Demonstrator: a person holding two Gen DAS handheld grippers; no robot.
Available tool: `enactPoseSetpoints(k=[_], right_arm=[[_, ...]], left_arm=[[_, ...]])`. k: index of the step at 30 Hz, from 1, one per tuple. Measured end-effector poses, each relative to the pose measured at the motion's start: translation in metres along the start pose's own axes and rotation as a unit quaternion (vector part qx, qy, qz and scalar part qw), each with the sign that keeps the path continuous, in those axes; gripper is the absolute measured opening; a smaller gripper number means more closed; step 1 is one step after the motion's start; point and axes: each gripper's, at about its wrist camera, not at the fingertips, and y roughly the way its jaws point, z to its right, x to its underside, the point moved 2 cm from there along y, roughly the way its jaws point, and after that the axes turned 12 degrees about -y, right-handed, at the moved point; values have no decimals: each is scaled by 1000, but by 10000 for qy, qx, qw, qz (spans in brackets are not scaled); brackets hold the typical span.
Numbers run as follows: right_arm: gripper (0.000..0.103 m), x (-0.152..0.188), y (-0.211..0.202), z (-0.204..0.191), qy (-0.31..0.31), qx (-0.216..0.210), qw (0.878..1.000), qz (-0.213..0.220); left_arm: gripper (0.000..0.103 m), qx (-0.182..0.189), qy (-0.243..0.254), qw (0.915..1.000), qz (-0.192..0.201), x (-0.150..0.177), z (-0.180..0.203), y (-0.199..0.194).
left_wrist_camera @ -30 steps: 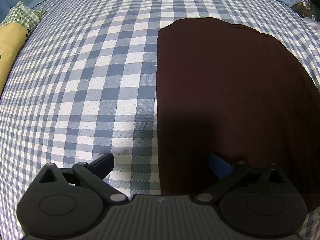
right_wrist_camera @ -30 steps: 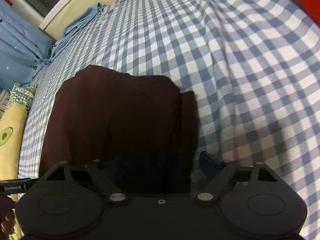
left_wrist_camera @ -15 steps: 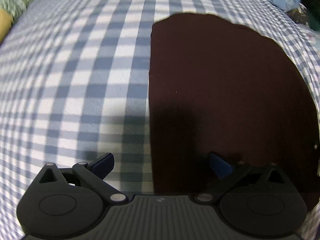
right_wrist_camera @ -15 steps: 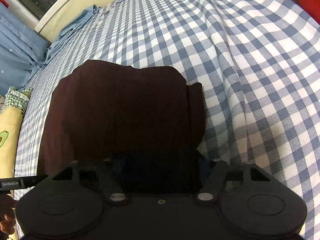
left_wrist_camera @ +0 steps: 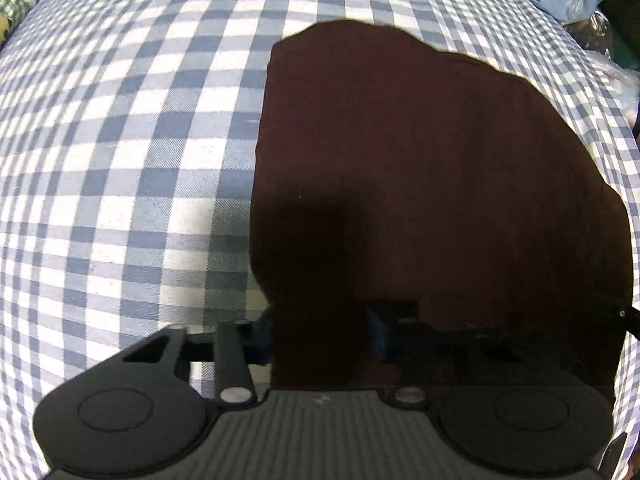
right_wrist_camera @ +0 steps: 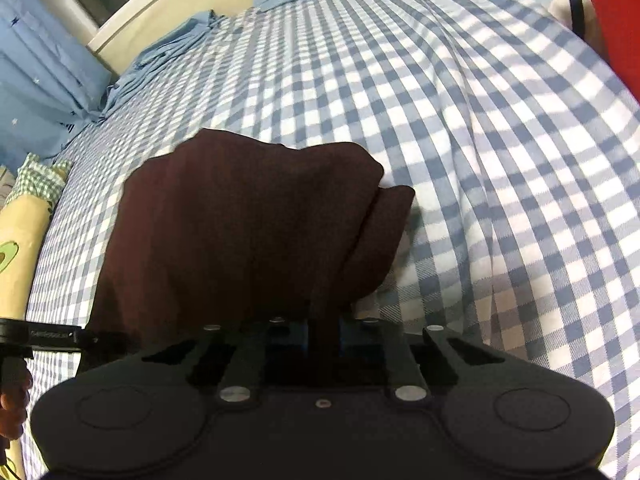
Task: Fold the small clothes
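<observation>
Both grippers, left (left_wrist_camera: 320, 332) and right (right_wrist_camera: 323, 334), just closed, pinching the bunched, dark maroon garment (right_wrist_camera: 248, 224).

We see our right gripper (right_wrist_camera: 323, 334), jaws just closing, pinching the near edge of the dark brown garment (right_wrist_camera: 248, 224), which bunches up off the blue-and-white checked bedsheet (right_wrist_camera: 500, 140).

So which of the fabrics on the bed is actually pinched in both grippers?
The dark maroon garment. The left gripper and right gripper, jaws just closing, each pinch its near edge; the light blue cloth lies untouched at the bed's far edge.
</observation>
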Motion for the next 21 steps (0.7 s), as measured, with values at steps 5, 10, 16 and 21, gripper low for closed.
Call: enactPoseSetpoints(k=[5, 10, 16, 21], right_arm=[[11, -11, -26, -31, -372, -67, 9990, 225], [11, -26, -49, -78, -922, -107, 9941, 561], [10, -35, -52, -124, -787, -273, 9925, 896], [10, -25, -35, -171, -751, -466, 9918, 920]], left_arm=[[26, 15, 79, 9999, 151, -4, 6, -27], [24, 66, 539, 9962, 682, -8, 6, -72], [24, -216, 797, 9912, 1030, -12, -29, -111], [24, -401, 701, 9898, 1171, -9, -83, -123]])
